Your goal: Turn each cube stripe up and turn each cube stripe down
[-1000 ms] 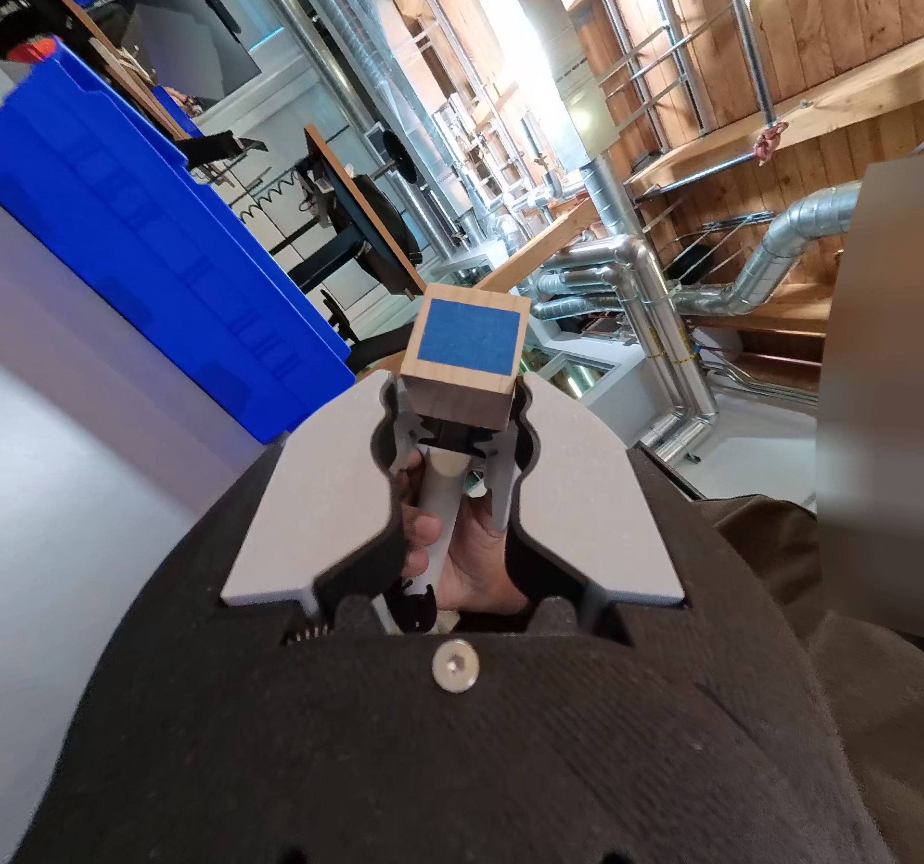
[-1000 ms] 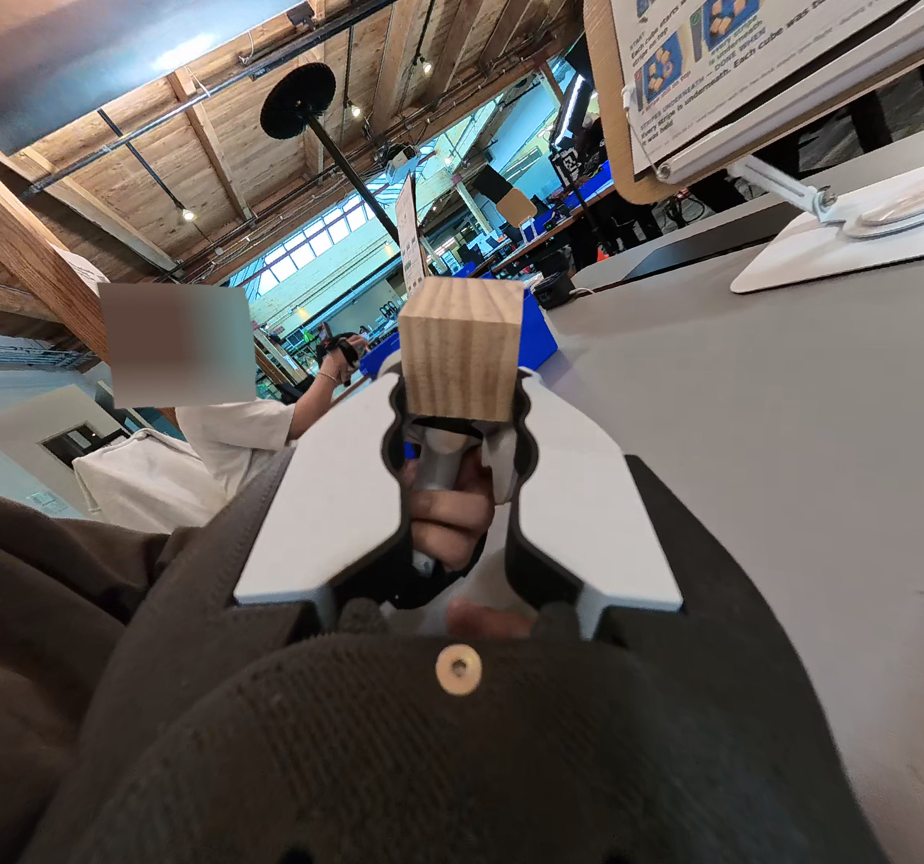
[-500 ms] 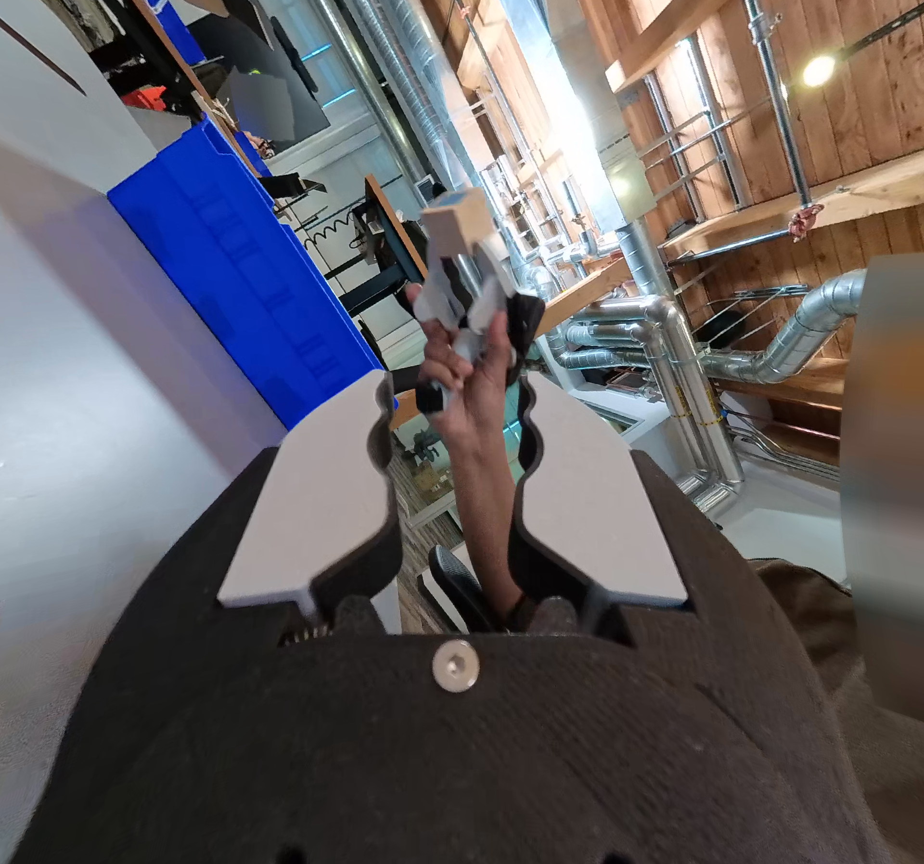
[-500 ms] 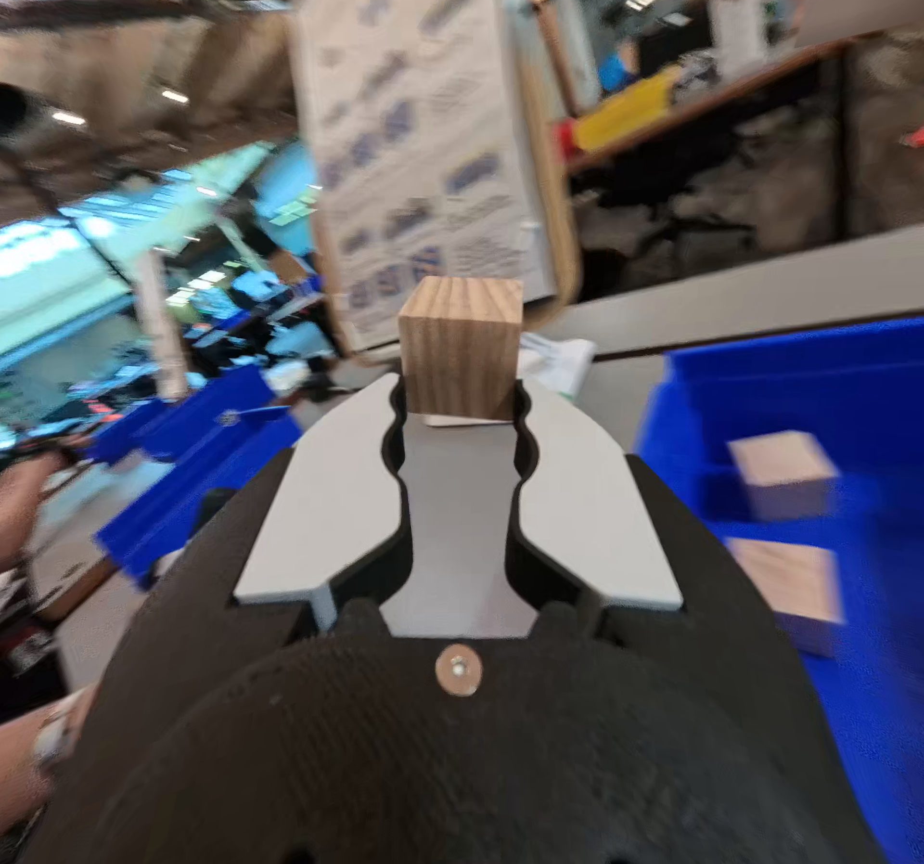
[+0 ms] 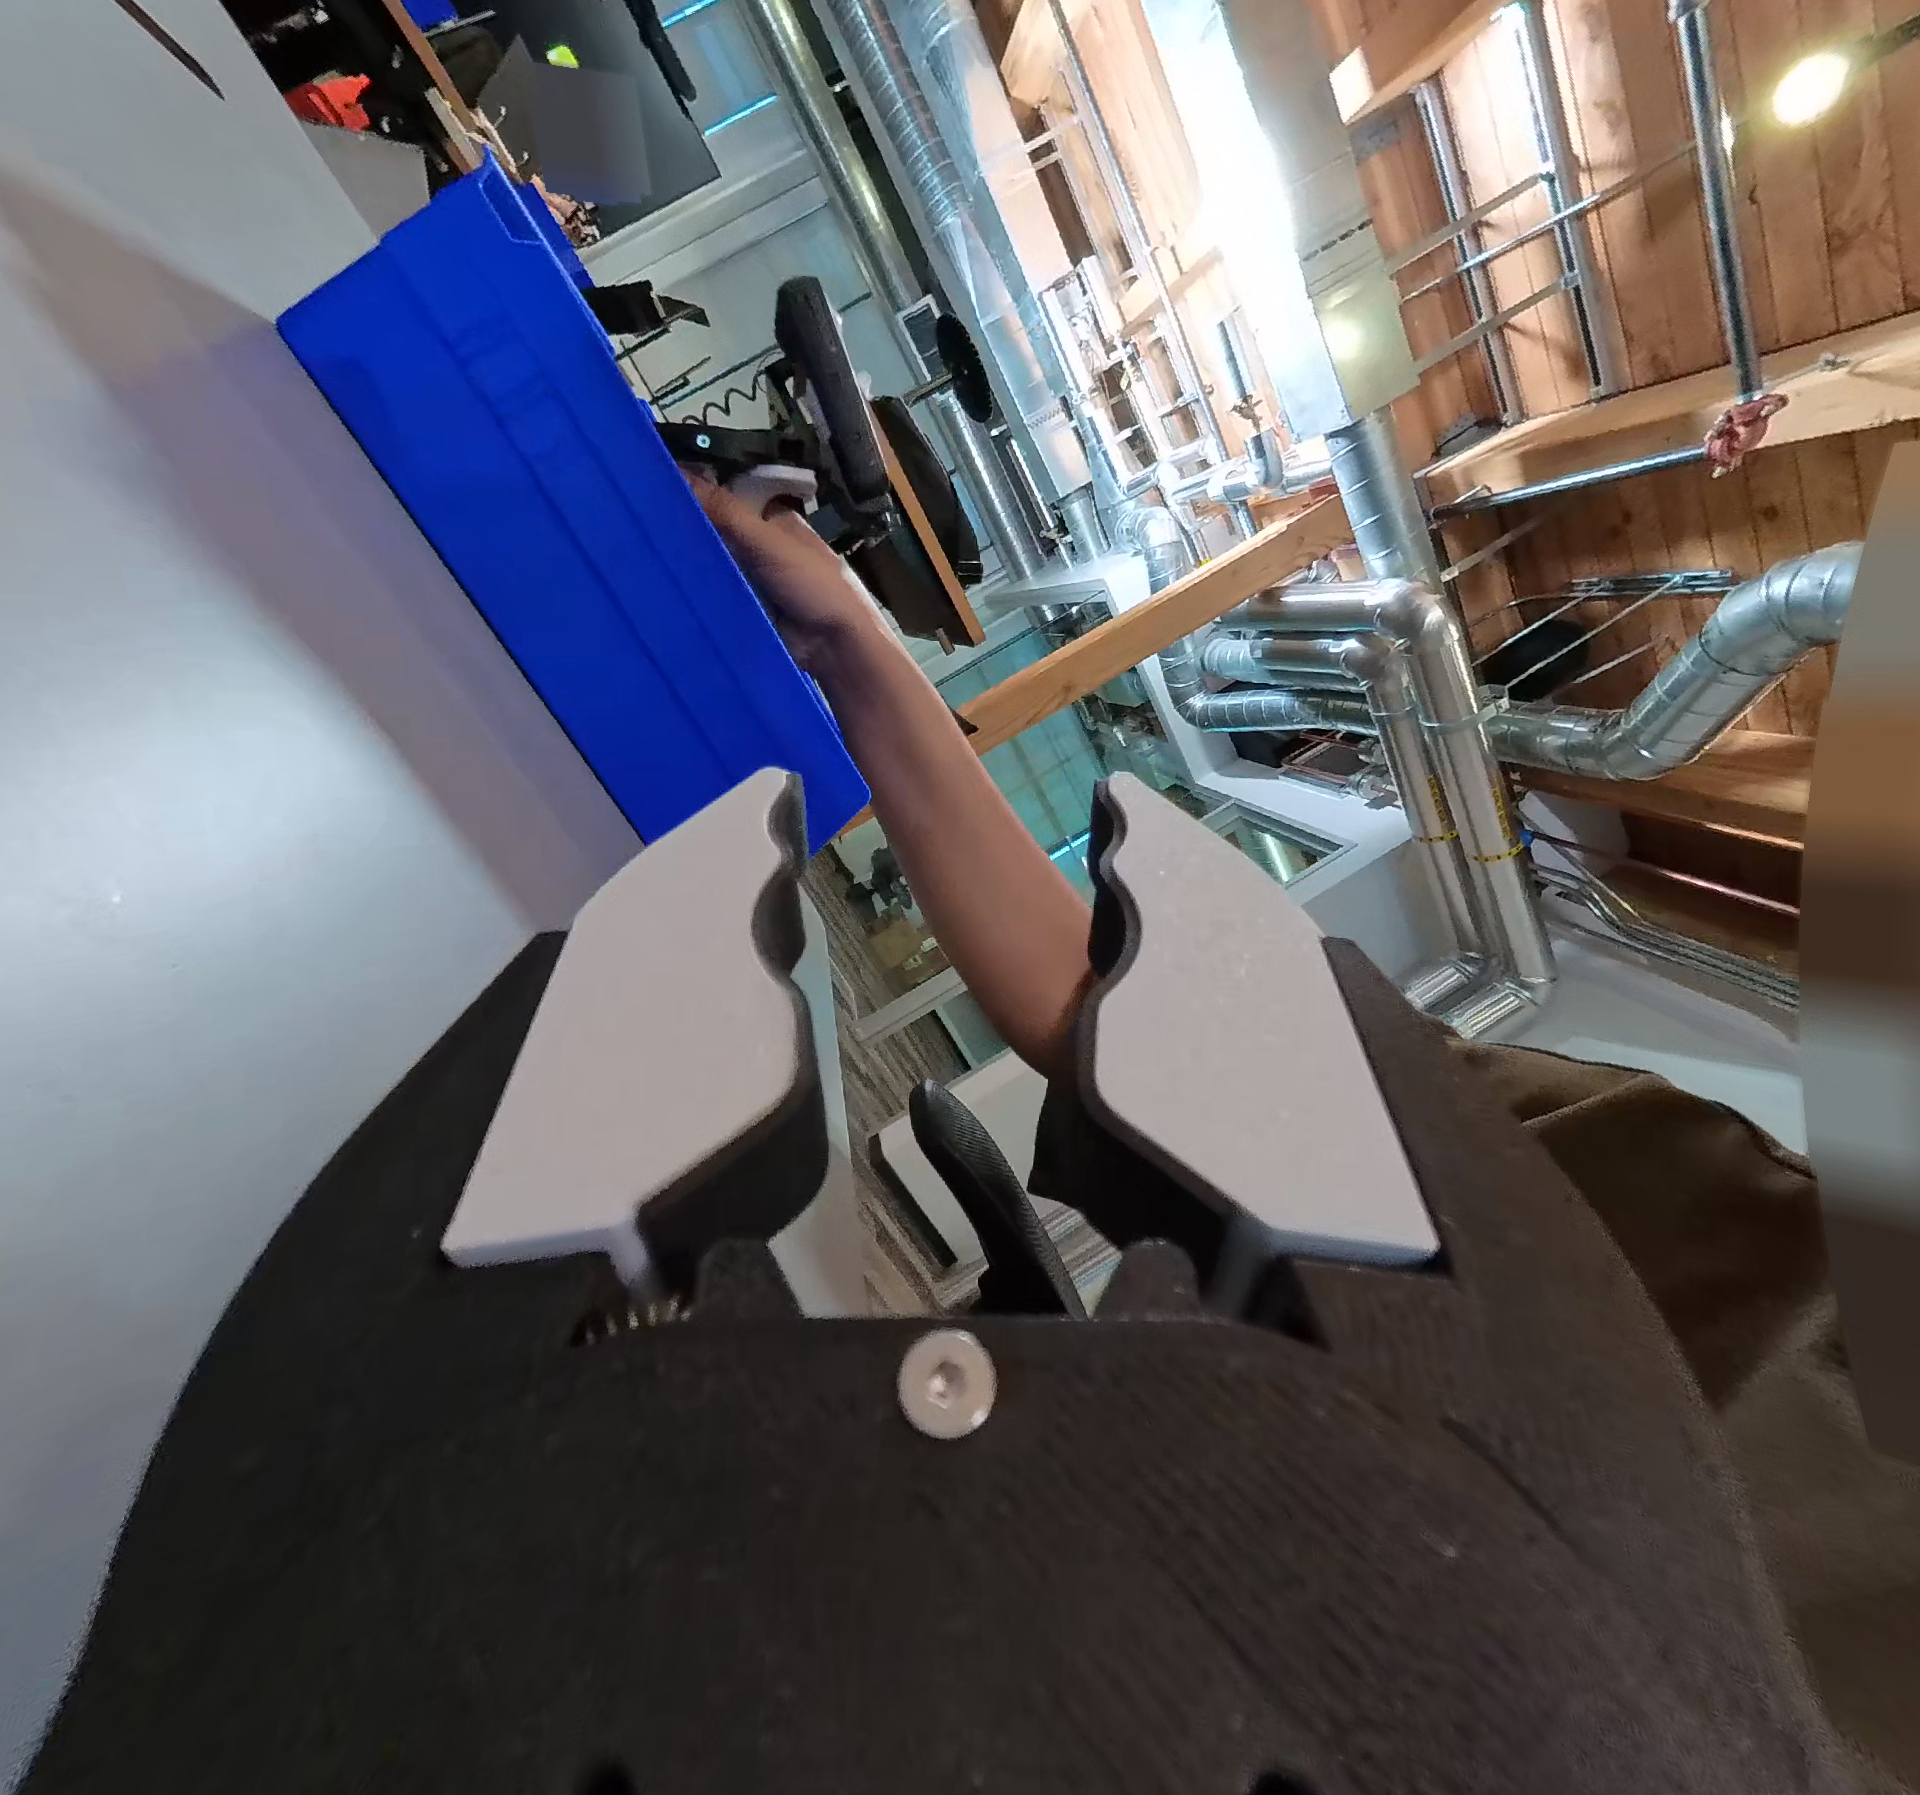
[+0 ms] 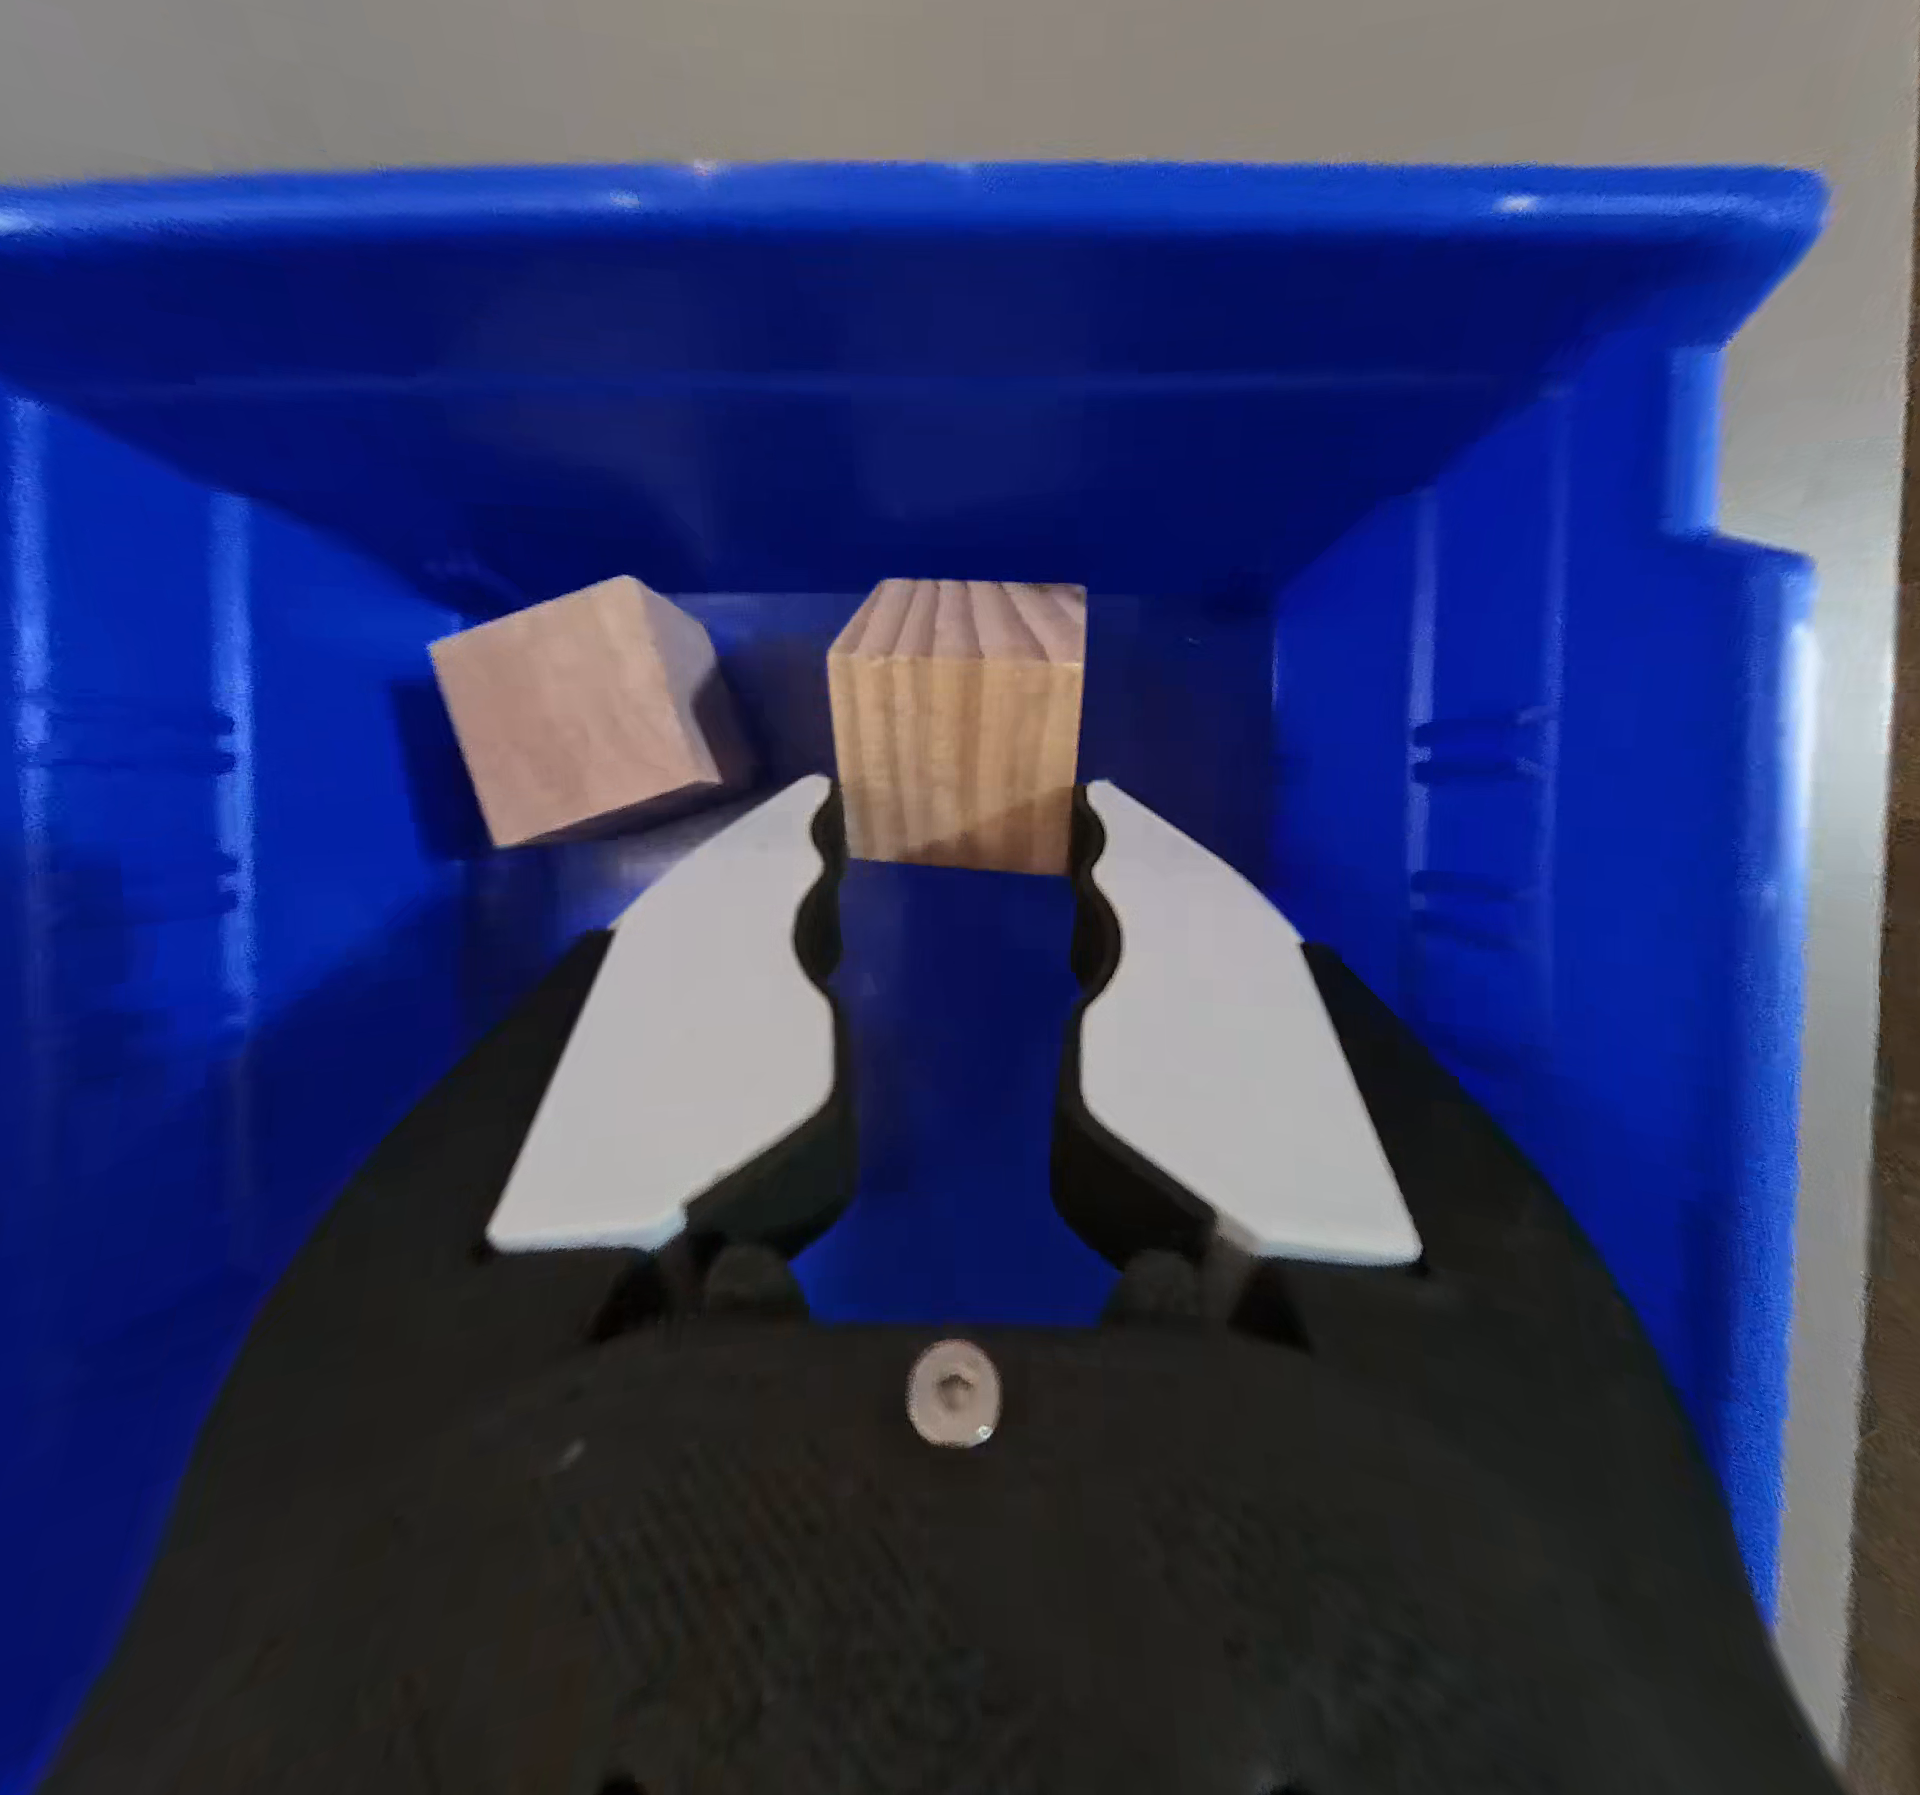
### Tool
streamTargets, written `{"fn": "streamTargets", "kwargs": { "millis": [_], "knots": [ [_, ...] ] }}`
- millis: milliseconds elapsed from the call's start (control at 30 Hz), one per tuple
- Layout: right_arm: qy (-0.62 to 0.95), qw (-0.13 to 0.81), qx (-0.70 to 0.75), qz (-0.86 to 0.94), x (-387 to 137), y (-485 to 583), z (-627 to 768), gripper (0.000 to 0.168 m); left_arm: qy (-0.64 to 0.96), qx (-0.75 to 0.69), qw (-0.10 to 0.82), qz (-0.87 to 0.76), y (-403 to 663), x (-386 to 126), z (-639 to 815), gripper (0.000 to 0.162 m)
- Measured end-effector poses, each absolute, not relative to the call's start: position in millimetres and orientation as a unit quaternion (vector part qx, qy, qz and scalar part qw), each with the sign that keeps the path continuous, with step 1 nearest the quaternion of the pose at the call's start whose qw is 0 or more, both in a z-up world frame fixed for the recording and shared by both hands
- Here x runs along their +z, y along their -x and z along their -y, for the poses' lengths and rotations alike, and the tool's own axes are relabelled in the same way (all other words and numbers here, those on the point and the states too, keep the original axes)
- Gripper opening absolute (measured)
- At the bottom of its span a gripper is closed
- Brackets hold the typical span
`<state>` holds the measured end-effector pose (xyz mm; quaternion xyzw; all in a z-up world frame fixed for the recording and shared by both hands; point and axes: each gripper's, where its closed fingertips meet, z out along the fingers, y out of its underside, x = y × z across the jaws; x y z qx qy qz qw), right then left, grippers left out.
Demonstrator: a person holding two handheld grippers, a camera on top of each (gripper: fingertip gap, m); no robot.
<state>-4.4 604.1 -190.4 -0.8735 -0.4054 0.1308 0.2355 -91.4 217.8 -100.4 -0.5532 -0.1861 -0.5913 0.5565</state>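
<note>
Midway through, at a guess. Right gripper [image 6: 956, 789] pinching a pale cube [image 6: 958, 722] low inside the blue bin [image 6: 1538, 810], no stripe showing; second cube [image 6: 582, 706] resting just left. Left gripper [image 5: 948, 800] spread, empty, beside the bin.

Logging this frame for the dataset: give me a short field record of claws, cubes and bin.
left claw: open, empty, off to the side of the bin
right claw: shut on held cube, inside blue bin
held cube: plain wood faces showing, no stripe visible
second cube: on bin floor, left of held cube, skewed, apart from it
blue bin: holds both cubes
stripe state: cannot tell
</note>
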Motion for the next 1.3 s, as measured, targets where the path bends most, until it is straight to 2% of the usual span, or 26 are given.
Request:
{"fn": "streamTargets", "kwargs": {
  "millis": [300, 533, 667, 867, 967, 1033, 1100, 1200, 1300],
  "knots": [
    [0.886, 0.191, 0.090, 0.412, -194.7, -2.7, -612.0, 0.044, 0.555, -0.592, 0.554, 0.184, 99.0, -103.1, -214.8, 0.052],
    [0.863, 0.259, 0.105, 0.420, -164.0, -1.8, -591.4, 0.068, 0.566, -0.575, 0.567, 0.166, 97.1, -97.3, -211.3, 0.052],
    [0.802, 0.292, 0.219, 0.473, -123.1, 25.8, -516.9, 0.073, 0.564, -0.566, 0.586, 0.133, 93.3, -79.2, -205.9, 0.065],
    [0.652, 0.292, 0.505, 0.484, -41.4, 56.2, -341.8, 0.063, 0.584, -0.490, 0.645, 0.049, 132.2, -27.0, -175.6, 0.082],
    [0.549, 0.312, 0.658, 0.410, -19.5, 52.6, -258.0, 0.064, 0.581, -0.417, 0.697, 0.050, 185.6, 12.4, -147.3, 0.085],
    [0.539, 0.286, 0.688, 0.392, -46.8, 52.0, -211.8, 0.065, 0.586, -0.338, 0.732, 0.084, 233.3, 35.3, -124.6, 0.086],
    [0.565, 0.208, 0.682, 0.417, -89.2, 55.5, -171.7, 0.072, 0.602, -0.209, 0.757, 0.143, 291.3, 43.6, -96.4, 0.097],
    [0.556, 0.093, 0.727, 0.392, -100.5, 57.0, -136.2, 0.068, 0.615, 0.041, 0.740, 0.270, 390.6, 22.0, -28.6, 0.100],
    [0.561, 0.075, 0.718, 0.406, -114.2, 63.1, -128.2, 0.068, 0.648, 0.155, 0.646, 0.372, 453.4, -31.7, 37.7, 0.099]
  ]
}}
